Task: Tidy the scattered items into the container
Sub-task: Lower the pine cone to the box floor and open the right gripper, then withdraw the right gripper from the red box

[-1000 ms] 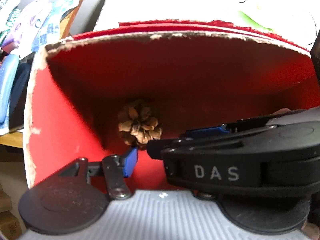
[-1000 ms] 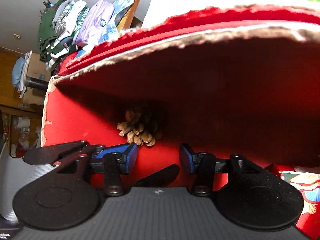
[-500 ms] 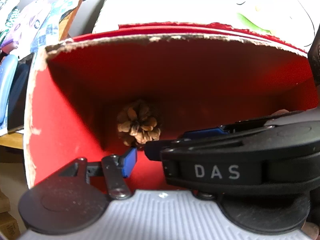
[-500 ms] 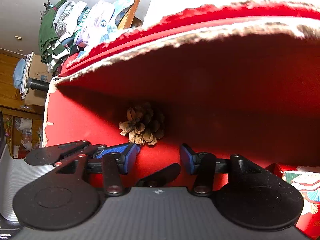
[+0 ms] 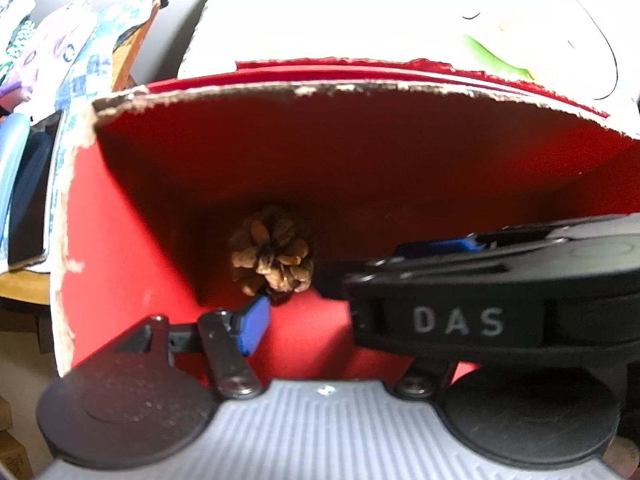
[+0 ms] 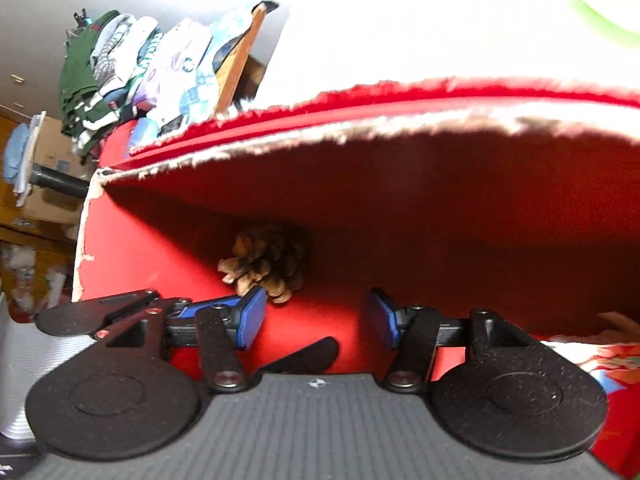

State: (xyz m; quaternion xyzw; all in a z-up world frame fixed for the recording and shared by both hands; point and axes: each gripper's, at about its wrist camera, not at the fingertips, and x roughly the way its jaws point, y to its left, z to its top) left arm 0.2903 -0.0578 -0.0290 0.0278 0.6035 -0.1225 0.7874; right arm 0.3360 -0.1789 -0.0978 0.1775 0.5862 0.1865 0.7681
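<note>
A brown pine cone [image 5: 274,256] lies on the floor of the red cardboard box [image 5: 360,168], near its far left corner; it also shows in the right wrist view [image 6: 268,266]. My left gripper [image 5: 316,316] is open and empty, just in front of the cone; its right finger is hidden behind the right gripper's black body [image 5: 500,304], marked DAS. My right gripper [image 6: 316,316] is open and empty inside the box [image 6: 400,208], the cone just beyond its left pad [image 6: 252,316].
The box's rim [image 5: 320,88] is frayed and white. Folded clothes and packets [image 6: 152,64] are stacked on a shelf to the left. A patterned red item [image 6: 600,356] lies at the right, beside the box. Cardboard boxes [image 6: 44,168] stand at the far left.
Both grippers have stayed open and nearly still; the views have shifted slightly, and the pine cone has not moved in the box.
</note>
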